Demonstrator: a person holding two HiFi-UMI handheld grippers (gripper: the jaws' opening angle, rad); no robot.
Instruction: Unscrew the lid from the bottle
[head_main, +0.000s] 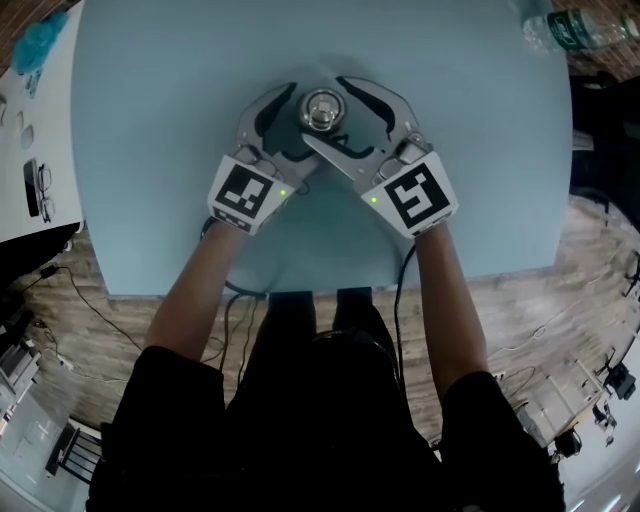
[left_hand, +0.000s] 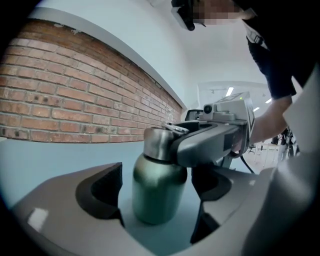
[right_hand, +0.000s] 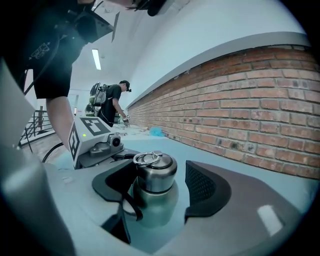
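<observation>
Bottle (left_hand: 159, 200) stands upright in the middle of the table (head_main: 480, 150), both sets of jaws apart around it, neither pressing. Close your left gripper (left_hand: 156, 186) on the body first, then your right gripper (right_hand: 160, 187) squarely on the lid (right_hand: 156, 174) before twisting.

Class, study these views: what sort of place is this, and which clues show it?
Probably a lab or workshop: a pale blue table by a brick wall, cables trailing over the wood floor, another person working further along.
</observation>
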